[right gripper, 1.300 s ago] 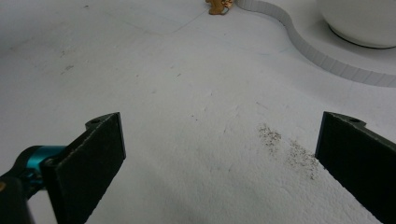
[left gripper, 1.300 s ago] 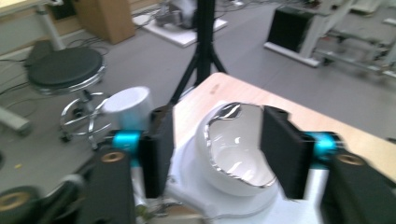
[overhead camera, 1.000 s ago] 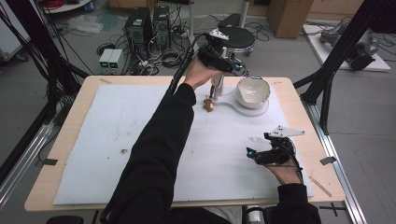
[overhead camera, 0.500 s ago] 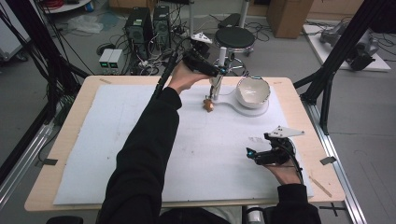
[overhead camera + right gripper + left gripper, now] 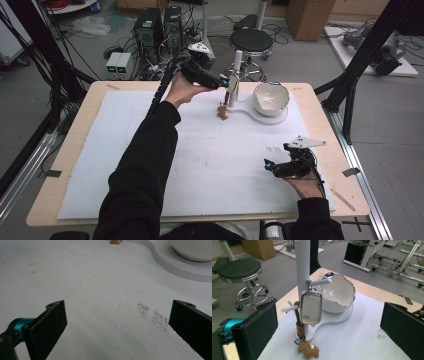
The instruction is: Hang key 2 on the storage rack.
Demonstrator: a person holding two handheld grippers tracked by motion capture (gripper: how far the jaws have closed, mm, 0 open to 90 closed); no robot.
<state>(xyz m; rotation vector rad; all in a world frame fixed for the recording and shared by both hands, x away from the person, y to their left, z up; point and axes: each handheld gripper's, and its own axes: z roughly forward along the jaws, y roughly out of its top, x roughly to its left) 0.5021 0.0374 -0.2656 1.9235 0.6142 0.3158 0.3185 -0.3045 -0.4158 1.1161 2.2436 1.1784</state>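
A white stand post (image 5: 302, 265) with short pegs rises from a curved white base (image 5: 250, 111) at the table's far side. A white tag with a metal rim (image 5: 310, 307) hangs from one peg. A brown horse-shaped charm (image 5: 308, 350) lies at the post's foot, seen also as the charm (image 5: 223, 113). A white bowl (image 5: 337, 297) with a wavy gilt rim sits on the base behind the post. My left gripper (image 5: 223, 82) hovers just left of the post, open, nothing between its jaws. My right gripper (image 5: 272, 167) rests low over the mat at the front right, open and empty.
A white mat (image 5: 150, 150) covers most of the wooden table (image 5: 75, 150). A black stool (image 5: 251, 40), computer cases and cables stand on the floor beyond the far edge. Black frame legs (image 5: 350, 95) rise at the right.
My left gripper has drawn back to the left, away from the stand post. The right gripper has stayed where it was.
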